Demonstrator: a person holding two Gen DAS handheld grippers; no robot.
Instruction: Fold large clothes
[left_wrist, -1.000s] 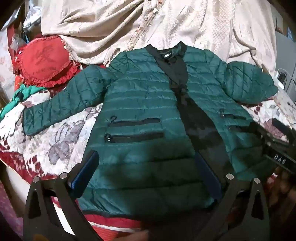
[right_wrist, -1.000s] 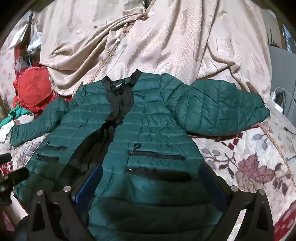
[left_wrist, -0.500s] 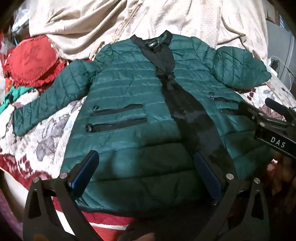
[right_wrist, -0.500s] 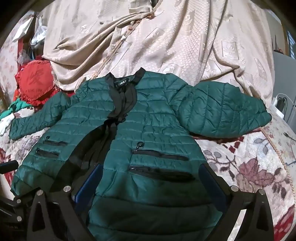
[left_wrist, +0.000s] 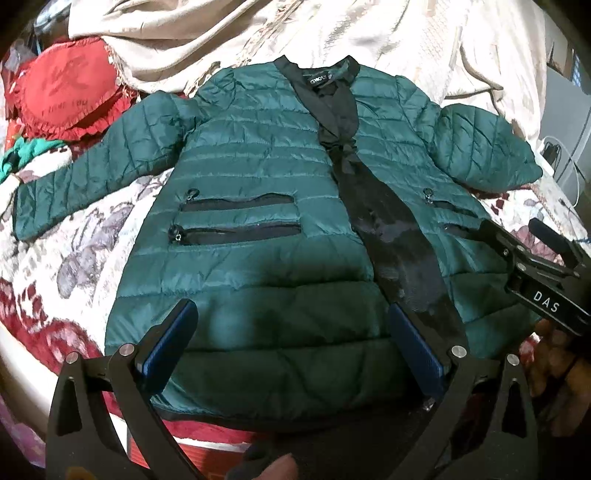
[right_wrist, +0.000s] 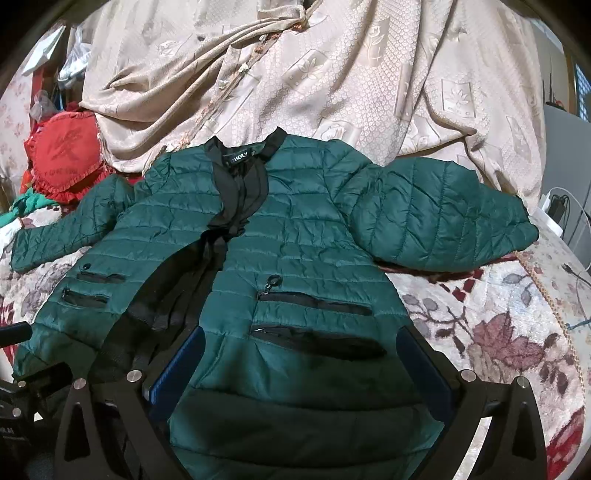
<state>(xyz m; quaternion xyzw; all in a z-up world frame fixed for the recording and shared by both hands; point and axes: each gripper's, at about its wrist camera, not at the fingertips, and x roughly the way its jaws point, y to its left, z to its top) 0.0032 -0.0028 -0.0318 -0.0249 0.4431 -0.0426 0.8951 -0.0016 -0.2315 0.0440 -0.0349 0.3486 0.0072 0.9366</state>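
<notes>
A dark green quilted jacket (left_wrist: 258, 266) lies face up and spread flat on the bed, collar far, hem near me, its black lining showing down the open front. Its left sleeve (left_wrist: 96, 173) stretches out flat; its right sleeve (right_wrist: 439, 221) lies bunched out to the right. It also shows in the right wrist view (right_wrist: 306, 258). My left gripper (left_wrist: 291, 343) is open and empty above the left half of the hem. My right gripper (right_wrist: 301, 365) is open and empty above the right half of the hem, and its body shows in the left wrist view (left_wrist: 535, 280).
The bed has a floral red and white cover (right_wrist: 498, 332). A crumpled beige blanket (right_wrist: 314, 81) is heaped behind the collar. A red frilled cushion (left_wrist: 62, 96) and teal cloth (left_wrist: 22, 155) lie far left. Cables and a white charger (right_wrist: 554, 210) sit far right.
Both grippers have drawn back and shifted a little over the hem; the jacket appears lower and more centred in the left view. The jacket itself has not moved. Both stay open.
</notes>
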